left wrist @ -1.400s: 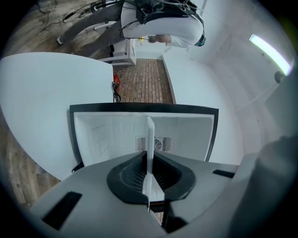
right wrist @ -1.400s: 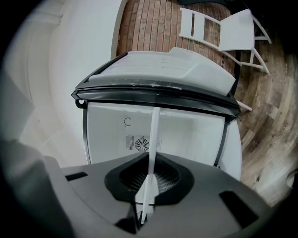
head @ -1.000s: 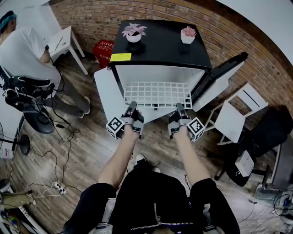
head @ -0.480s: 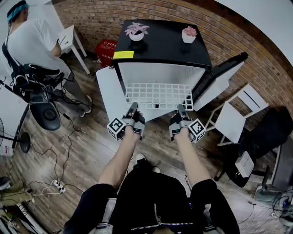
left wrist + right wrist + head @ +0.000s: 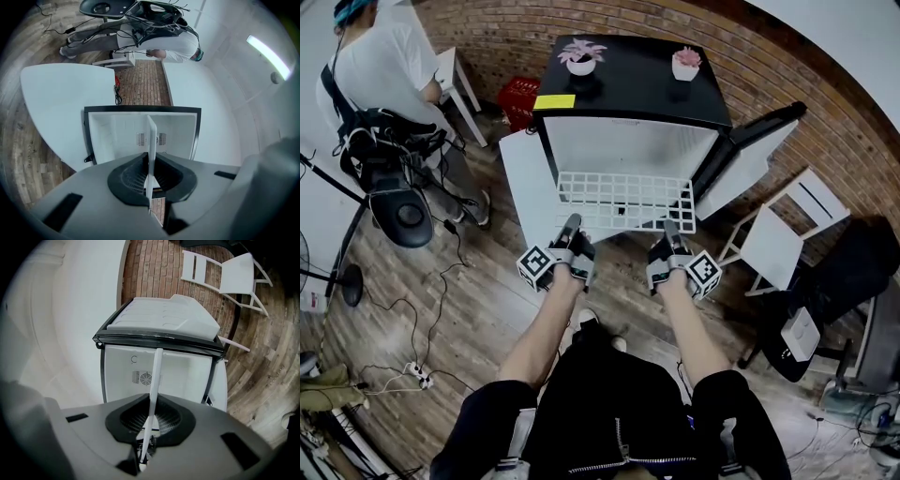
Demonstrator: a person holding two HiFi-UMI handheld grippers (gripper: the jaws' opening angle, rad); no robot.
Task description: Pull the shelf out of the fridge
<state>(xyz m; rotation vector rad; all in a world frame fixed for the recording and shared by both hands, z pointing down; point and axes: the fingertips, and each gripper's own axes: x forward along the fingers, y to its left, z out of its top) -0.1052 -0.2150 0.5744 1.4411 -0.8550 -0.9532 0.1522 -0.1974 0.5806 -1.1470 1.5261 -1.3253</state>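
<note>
Two-handed grip, left tongs (image 5: 572,223) clamped on the front edge of the white wire shelf (image 5: 624,201), right tongs (image 5: 671,227) clamped alongside, shelf jutting from the open fridge (image 5: 630,148) straight ahead

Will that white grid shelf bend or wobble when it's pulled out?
Probably stiff: the shelf looks flat while the left gripper and right gripper pinch its front edge. Likely light, being an open wire grid. It might tip if one side let go.
</note>
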